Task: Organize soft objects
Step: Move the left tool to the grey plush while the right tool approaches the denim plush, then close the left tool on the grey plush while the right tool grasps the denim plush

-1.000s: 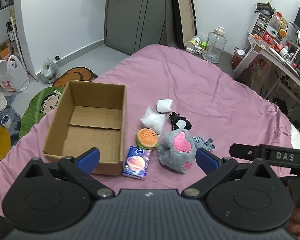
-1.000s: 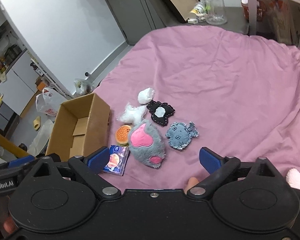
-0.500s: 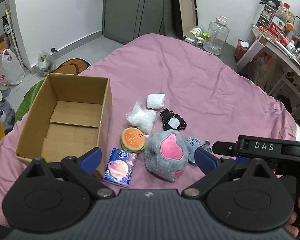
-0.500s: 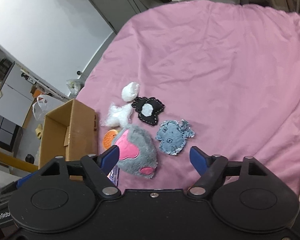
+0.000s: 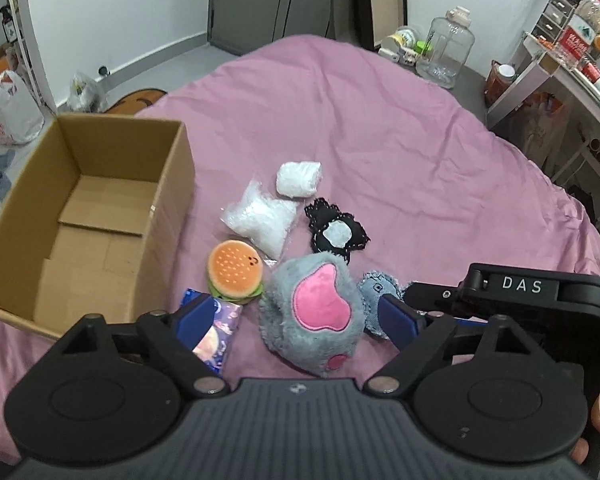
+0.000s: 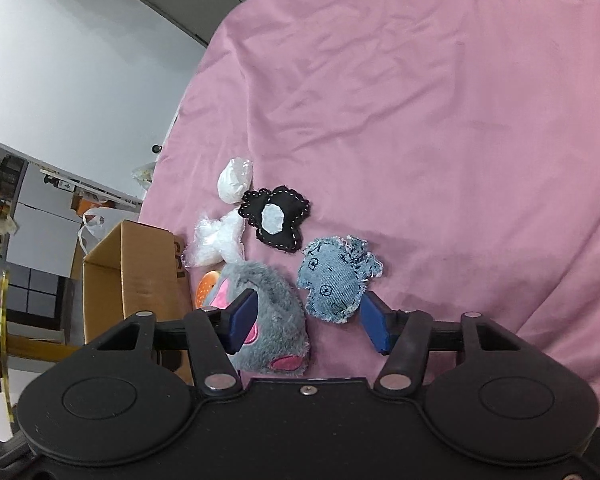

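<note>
Landmark: grey plush paw point(image 5: 312, 314), lying on the pink bed cover point(image 5: 400, 140).
Left gripper point(image 5: 296, 320): fingers spread and closing, paw between them, not pinched.
Right gripper point(image 6: 306, 322): fingers apart and closing astride the denim toy's point(image 6: 334, 280) lower edge (no contact visible).
Denim toy: just right of the paw.
Burger plush point(image 5: 235, 276): just left of the paw.
Tissue pack point(image 5: 216, 340): left of the paw, partly behind a finger.
Black patch point(image 5: 336, 232): beyond the paw.
White bags point(image 5: 262, 216): beyond the paw.
Cardboard box point(image 5: 168, 184): left of the paw, empty.
</note>
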The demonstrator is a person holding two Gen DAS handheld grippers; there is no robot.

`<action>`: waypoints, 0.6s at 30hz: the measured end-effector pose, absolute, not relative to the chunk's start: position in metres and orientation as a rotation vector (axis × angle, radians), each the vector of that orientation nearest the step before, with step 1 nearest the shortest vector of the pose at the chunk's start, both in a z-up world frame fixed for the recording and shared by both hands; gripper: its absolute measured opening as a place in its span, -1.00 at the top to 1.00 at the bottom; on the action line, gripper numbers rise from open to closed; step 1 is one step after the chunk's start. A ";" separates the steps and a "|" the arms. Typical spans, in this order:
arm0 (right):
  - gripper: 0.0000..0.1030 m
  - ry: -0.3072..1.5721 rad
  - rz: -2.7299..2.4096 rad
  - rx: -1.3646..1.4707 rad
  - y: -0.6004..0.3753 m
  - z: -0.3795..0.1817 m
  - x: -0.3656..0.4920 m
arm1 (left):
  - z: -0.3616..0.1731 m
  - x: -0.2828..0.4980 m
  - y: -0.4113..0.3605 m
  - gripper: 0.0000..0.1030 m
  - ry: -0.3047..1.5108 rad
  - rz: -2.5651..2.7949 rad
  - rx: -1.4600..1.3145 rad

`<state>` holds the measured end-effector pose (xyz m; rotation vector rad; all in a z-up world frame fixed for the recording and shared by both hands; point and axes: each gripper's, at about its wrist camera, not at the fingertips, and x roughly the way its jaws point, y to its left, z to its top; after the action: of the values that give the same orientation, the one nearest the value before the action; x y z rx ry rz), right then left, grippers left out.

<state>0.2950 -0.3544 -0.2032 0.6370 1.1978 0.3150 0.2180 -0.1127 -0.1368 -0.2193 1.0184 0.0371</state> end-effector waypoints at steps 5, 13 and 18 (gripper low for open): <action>-0.04 1.222 0.300 0.660 -0.355 -0.217 0.305 | -0.154 0.229 -0.118 -0.54 1.050 0.045 -0.247; -0.02 1.281 0.272 0.712 -0.358 -0.240 0.317 | -0.177 0.243 -0.125 -0.48 1.088 0.050 -0.268; -0.02 1.304 0.267 0.712 -0.354 -0.249 0.322 | -0.191 0.251 -0.129 -0.39 1.111 0.042 -0.284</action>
<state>0.3225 -0.3539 -0.2494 0.7120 1.3038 0.2668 0.2506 -0.1287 -0.1906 -0.2843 1.1107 0.0425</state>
